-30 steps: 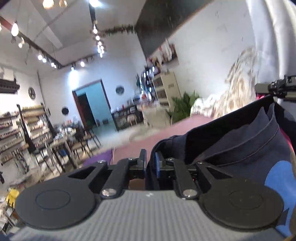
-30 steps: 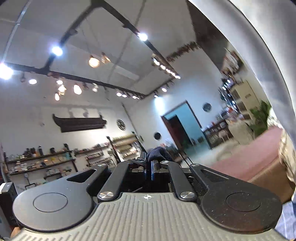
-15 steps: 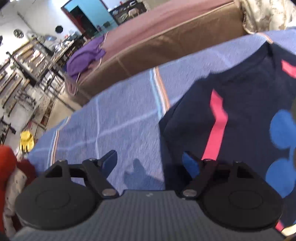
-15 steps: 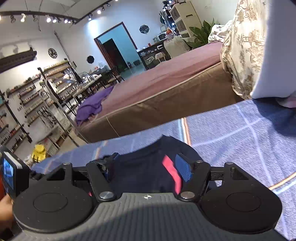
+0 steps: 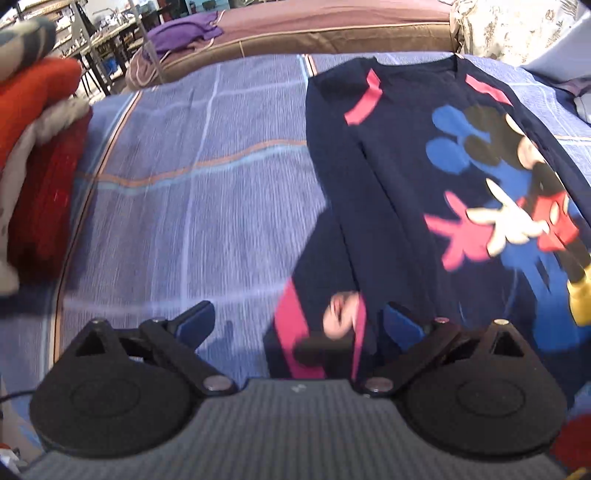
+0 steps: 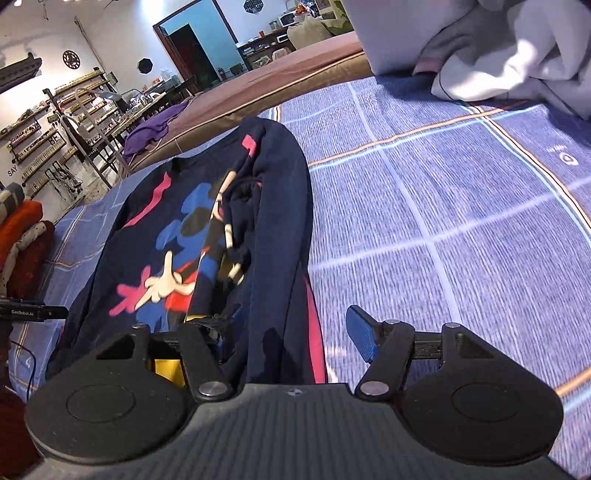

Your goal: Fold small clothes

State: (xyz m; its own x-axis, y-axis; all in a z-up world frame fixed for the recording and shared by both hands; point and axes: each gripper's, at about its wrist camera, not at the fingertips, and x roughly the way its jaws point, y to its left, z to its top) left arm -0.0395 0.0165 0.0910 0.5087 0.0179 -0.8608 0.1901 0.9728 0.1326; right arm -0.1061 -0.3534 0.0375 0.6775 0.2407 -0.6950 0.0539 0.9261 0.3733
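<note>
A navy sweatshirt (image 5: 424,177) with a cartoon mouse print and pink stripes lies on the blue checked bedcover (image 5: 207,192). Its left sleeve is folded in along the body, with the cuff near my left gripper (image 5: 299,325), which is open and empty just above the cuff. In the right wrist view the sweatshirt (image 6: 177,236) lies spread with its right side bunched and folded over the print. My right gripper (image 6: 291,328) is open and empty over the hem; its left finger is partly hidden by cloth.
A stack of folded red, orange and white clothes (image 5: 33,155) sits at the bedcover's left edge. White and grey bedding (image 6: 498,48) lies at the far right. A brown mattress edge (image 5: 332,33) with a purple garment (image 5: 184,31) lies beyond.
One second ago both grippers were shut on the sweatshirt, held up. They let go and opened; the sweatshirt now lies on the bedcover, and both grippers have drawn back toward its hem.
</note>
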